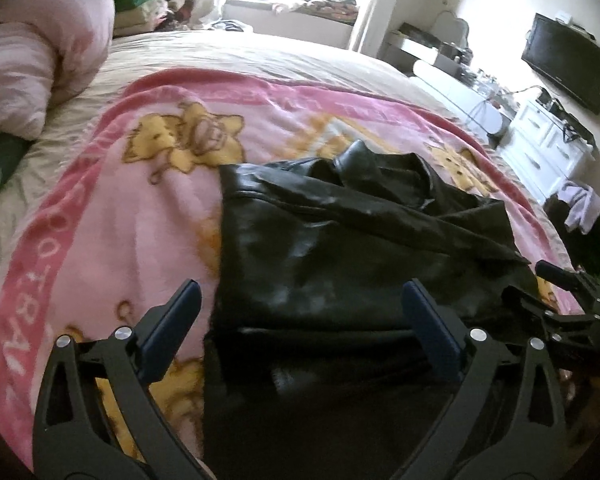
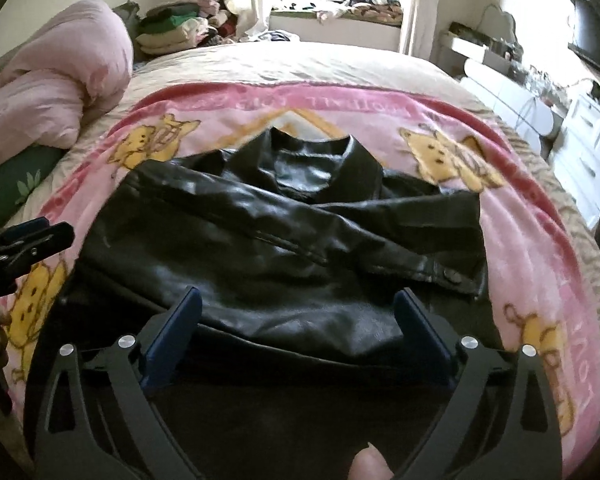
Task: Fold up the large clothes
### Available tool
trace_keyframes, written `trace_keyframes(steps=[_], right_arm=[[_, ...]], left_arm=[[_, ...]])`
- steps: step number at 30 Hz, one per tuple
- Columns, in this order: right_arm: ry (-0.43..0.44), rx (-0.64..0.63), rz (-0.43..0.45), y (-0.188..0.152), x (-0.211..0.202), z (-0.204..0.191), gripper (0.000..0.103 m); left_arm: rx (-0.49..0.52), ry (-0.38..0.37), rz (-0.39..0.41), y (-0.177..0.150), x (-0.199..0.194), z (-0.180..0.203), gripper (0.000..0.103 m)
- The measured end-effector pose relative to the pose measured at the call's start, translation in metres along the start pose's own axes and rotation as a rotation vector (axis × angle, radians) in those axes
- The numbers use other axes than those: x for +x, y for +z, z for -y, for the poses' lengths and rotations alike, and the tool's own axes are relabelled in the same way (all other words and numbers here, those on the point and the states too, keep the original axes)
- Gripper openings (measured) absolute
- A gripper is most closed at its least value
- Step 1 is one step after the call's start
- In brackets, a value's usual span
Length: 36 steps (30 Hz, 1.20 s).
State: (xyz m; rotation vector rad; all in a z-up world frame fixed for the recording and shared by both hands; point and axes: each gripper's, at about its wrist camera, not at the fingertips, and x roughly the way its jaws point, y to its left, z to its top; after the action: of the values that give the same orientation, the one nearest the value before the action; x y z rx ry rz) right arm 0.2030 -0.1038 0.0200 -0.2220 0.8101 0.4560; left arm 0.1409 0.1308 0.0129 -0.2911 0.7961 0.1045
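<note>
A black leather jacket is laid flat on a pink blanket spread over the bed, collar away from both grippers and hem nearest them. Both sleeves are seen crossed over the chest; the upper one ends in a cuff with a snap, ahead of and just outside the right gripper's right finger.

The left gripper is held wide open and nothing is gripped; the jacket's left edge lies between its fingers, nearer the left one, with the hem band just ahead of the tips. The right gripper is likewise spread wide and empty, and the lower part of the jacket fills the gap between its fingers. Whether the tips touch the leather cannot be told.

The material is judged heavy, thick and fairly stiff: it is expected to hold broad creases rather than drape, and to resist a sharp fold. Its glossy surface is probably slippery against the pads, so a shallow pinch may slide off. A deep bite over the doubled hem is judged the surest hold, one gripper near each lower corner, so that the weight is shared. The crossed sleeves are loose and may slip out of place if the hem is lifted quickly. The soft blanket may be dragged along if it is pinched with the hem.
</note>
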Motion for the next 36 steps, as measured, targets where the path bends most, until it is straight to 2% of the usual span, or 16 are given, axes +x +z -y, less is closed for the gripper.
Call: trace_keyframes(steps=[19, 28, 36], right_arm=[[0.102, -0.022, 0.086, 0.004, -0.059, -0.016, 0.098], [0.114, -0.028, 0.104, -0.012, -0.084, -0.005, 0.098], [0.112, -0.032, 0.098, -0.033, -0.100, 0.008, 0.098]], left_arm=[[-0.029, 0.033, 0.079, -0.013, -0.067, 0.010, 0.094], [-0.025, 0.066, 0.091, -0.032, -0.096, 0.021, 0.094], [-0.019, 0.097, 0.065, -0.054, -0.102, 0.030, 0.094]])
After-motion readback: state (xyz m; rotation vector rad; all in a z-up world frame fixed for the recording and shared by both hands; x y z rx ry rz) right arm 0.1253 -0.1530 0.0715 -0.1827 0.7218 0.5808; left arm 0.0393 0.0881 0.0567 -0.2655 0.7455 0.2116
